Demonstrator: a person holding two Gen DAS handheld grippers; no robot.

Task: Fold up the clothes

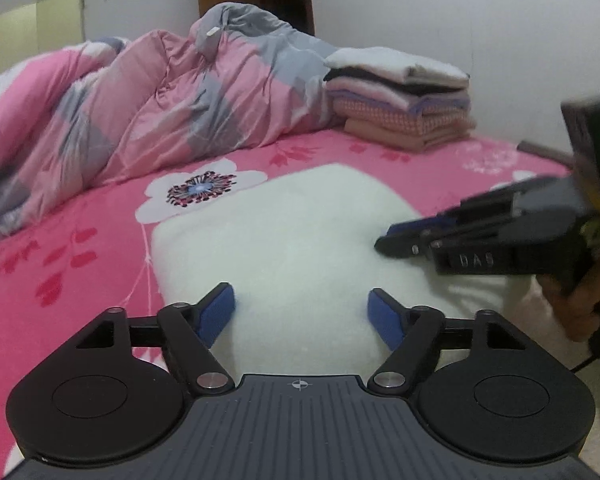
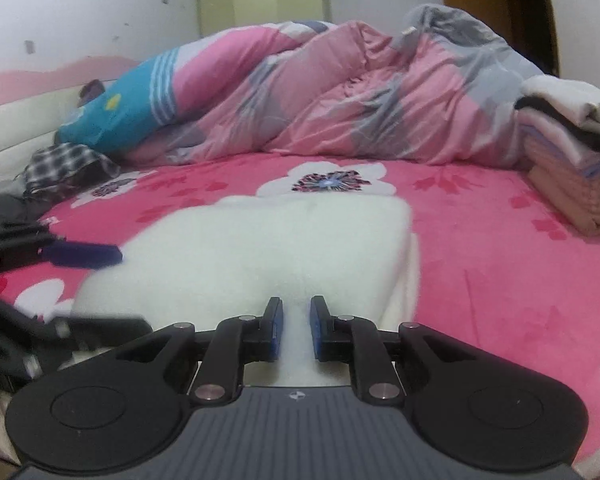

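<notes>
Folded white fleece garment [image 1: 284, 236] lies on pink floral bedsheet [image 1: 80, 264], directly ahead of both grippers. Left gripper [image 1: 302, 314] spread, empty. Right gripper [image 2: 296, 328] narrowly parted (nothing visibly pinched), over the near edge.

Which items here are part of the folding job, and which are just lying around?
Job: white fleece garment, stack of folded clothes, left gripper, right gripper.

Lying about: pink and grey duvet, blue pillow, plaid cloth.
</notes>
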